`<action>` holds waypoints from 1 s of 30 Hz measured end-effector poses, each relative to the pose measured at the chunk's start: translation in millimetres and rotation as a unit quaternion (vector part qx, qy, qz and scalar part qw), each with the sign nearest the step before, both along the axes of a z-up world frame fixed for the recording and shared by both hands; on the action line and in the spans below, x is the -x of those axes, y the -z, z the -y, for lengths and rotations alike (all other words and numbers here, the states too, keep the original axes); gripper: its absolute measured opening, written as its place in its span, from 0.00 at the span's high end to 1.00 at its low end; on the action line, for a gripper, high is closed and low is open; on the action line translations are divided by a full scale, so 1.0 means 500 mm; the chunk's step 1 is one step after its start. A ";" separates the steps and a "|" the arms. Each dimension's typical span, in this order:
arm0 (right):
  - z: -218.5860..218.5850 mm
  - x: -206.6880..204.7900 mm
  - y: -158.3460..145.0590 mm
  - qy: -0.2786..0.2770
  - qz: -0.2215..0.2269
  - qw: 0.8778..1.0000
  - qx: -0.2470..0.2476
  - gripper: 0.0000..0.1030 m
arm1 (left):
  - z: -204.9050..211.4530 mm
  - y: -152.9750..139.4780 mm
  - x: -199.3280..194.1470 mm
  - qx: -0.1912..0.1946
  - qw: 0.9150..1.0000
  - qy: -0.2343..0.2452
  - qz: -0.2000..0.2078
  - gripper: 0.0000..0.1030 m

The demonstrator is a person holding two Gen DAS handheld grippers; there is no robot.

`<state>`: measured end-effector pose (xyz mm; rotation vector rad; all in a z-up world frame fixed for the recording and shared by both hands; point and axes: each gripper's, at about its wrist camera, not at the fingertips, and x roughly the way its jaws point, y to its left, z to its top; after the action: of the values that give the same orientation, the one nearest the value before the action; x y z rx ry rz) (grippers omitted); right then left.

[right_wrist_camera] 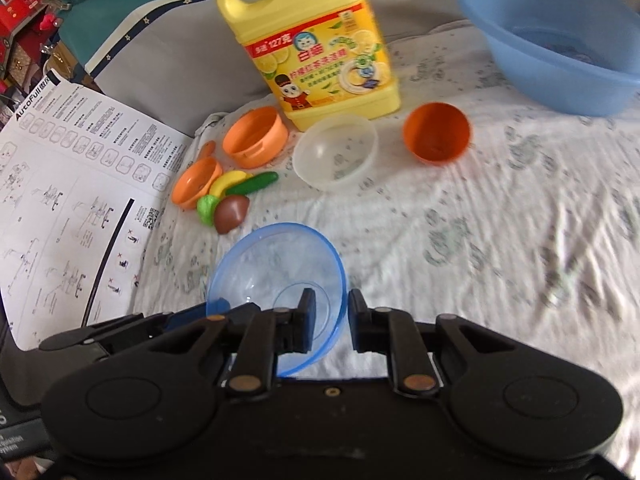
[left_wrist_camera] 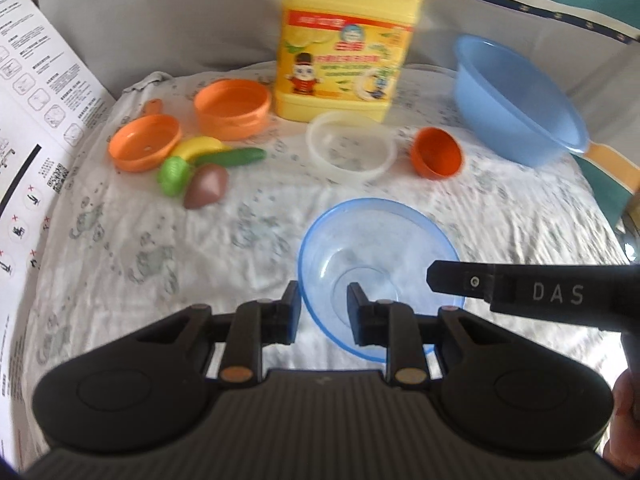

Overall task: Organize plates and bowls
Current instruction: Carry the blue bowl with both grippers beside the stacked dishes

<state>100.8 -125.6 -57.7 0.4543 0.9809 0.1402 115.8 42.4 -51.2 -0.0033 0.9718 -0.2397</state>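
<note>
A clear blue bowl (left_wrist_camera: pixel 376 264) (right_wrist_camera: pixel 276 276) sits on the white patterned cloth close in front of both grippers. My left gripper (left_wrist_camera: pixel 323 310) straddles its left rim, one finger outside and one inside, with a gap between them. My right gripper (right_wrist_camera: pixel 331 316) straddles its right rim the same way; its body shows in the left wrist view (left_wrist_camera: pixel 532 288). Behind stand a clear white bowl (left_wrist_camera: pixel 352 148) (right_wrist_camera: pixel 336 152), a small dark orange bowl (left_wrist_camera: pixel 438 153) (right_wrist_camera: pixel 436 133), a light orange bowl (left_wrist_camera: pixel 232 108) (right_wrist_camera: pixel 256 136) and an orange toy pan (left_wrist_camera: pixel 144 142) (right_wrist_camera: pixel 196 182).
A yellow detergent jug (left_wrist_camera: pixel 344 44) (right_wrist_camera: pixel 316 48) stands at the back. A large blue basin (left_wrist_camera: pixel 516 100) (right_wrist_camera: pixel 560 36) is at the back right. Toy fruit and vegetables (left_wrist_camera: pixel 200 168) (right_wrist_camera: pixel 232 198) lie left of centre. A printed instruction sheet (left_wrist_camera: pixel 36 120) (right_wrist_camera: pixel 68 184) lies at the left.
</note>
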 end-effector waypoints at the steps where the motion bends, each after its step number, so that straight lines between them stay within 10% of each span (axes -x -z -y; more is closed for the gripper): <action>1: 0.004 0.015 -0.003 0.001 0.001 1.000 0.001 0.83 | 0.006 -0.003 0.013 0.001 1.000 0.005 0.001 0.77; 30: 0.087 0.287 0.024 0.021 -0.033 0.999 -0.002 0.81 | 0.109 0.035 0.250 -0.006 0.997 0.067 -0.037 0.75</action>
<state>-42.9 -168.8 -69.8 0.4845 1.0362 0.0895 -9.4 -12.0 -68.7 0.0654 1.0483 -0.3594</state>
